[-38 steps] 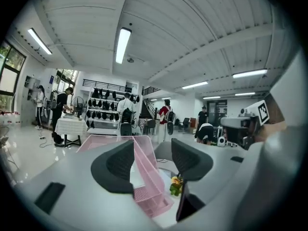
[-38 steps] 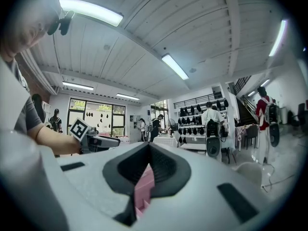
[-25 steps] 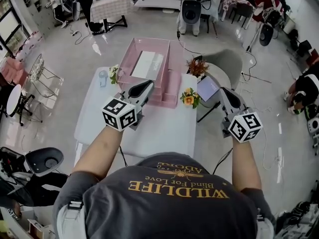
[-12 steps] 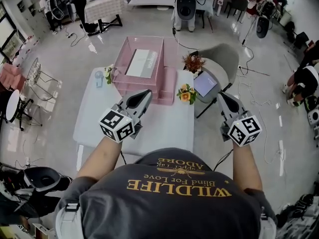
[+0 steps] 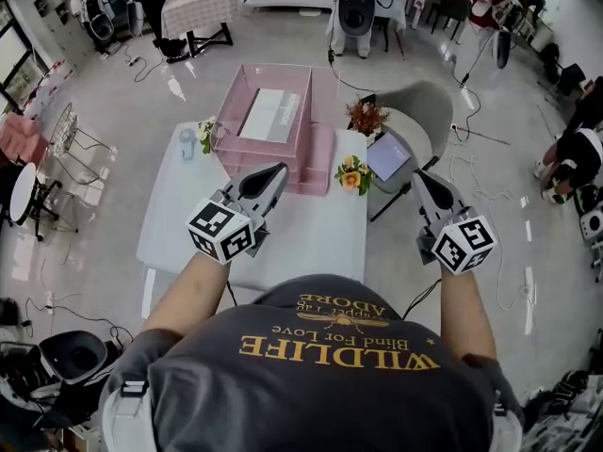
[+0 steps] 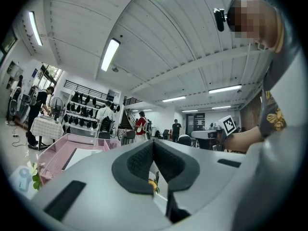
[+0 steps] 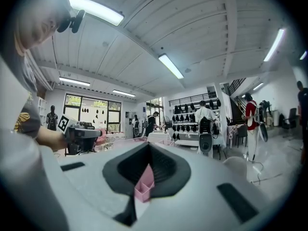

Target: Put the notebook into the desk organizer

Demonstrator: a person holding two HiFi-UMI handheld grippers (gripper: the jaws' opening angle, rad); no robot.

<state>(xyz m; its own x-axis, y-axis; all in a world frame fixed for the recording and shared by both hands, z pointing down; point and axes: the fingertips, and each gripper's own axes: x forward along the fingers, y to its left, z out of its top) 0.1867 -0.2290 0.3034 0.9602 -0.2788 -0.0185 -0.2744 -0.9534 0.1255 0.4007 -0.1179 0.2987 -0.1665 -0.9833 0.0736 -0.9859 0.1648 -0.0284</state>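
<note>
The notebook (image 5: 267,114) lay in the organizer (image 5: 303,102) at the bench's (image 5: 311,234) far edge, while the left tongs (image 5: 280,169) and right tongs (image 5: 417,175) hovered closed and empty, the job seemingly done.

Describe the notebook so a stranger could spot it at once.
On the white table, find the pink box-shaped desk organizer at the far edge. The pale rectangular notebook lies flat inside it, the only white thing between its pink walls.
</note>
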